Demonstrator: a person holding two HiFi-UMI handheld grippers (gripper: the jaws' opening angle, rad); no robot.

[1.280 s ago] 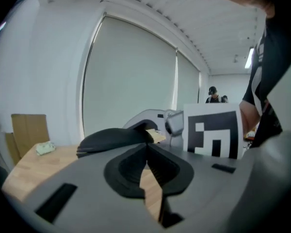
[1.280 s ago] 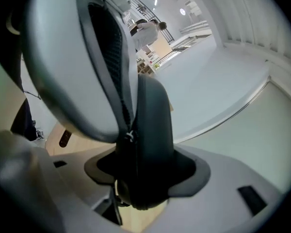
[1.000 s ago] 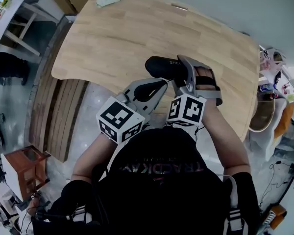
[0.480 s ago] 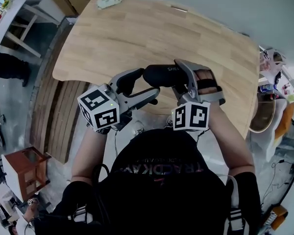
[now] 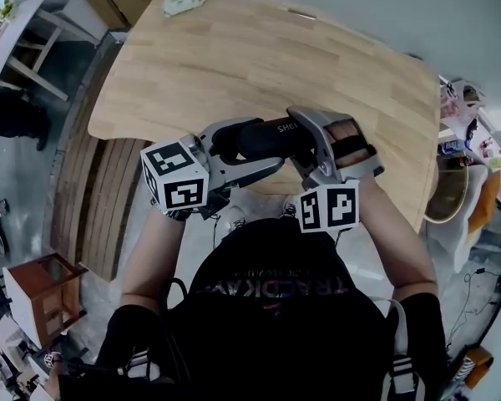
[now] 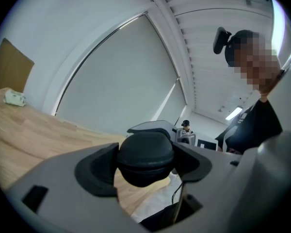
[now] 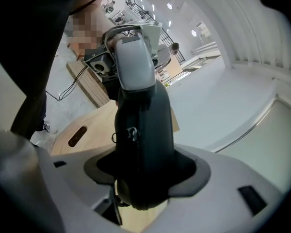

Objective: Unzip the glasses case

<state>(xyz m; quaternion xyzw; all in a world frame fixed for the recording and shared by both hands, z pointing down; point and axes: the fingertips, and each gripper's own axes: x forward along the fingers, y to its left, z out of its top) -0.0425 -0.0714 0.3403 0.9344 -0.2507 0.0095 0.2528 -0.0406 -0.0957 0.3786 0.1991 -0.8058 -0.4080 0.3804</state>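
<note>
**L jaws just opened round case end, zip not started yet**

Glasses case (image 5: pixel 263 136): black hard shell, held up in the air over the near edge of the table (image 5: pixel 234 48), not resting on the wood. Its long axis runs roughly across the head view. Zip pull (image 7: pixel 131 132) shows in the R gripper view, sitting on the seam close to the R jaws. The seam looks closed along all I can see, so I judge the unzip as not begun.

R gripper (image 5: pixel 305 134): jaws clamped across the case body towards its right end, pads pressed on both sides. Same grip as 1 s ago, and the case has only shifted a little w/ it.

L gripper (image 5: pixel 249 144): this is the change. 1 s ago its jaws were pressed together, below the case & pointing up at it. Half a sec ago they were spread, out to the case's left. The jaws have just been opening and now stand wide w/ the case's rounded left end between them. In the L gripper view the end fills the gap. Pads are right beside it, can't tell if touching, and no squeeze is visible, so I read it as spread around the end, not gripping.

Meaning (my guess): set-up for a 2nd hold. If L closes on that end, R could let go & go for the pull. Risk: the rounded end may slip from the pads.

Rest: small pale item (image 5: pixel 184 1) at the far table corner, well apart from everything
</note>
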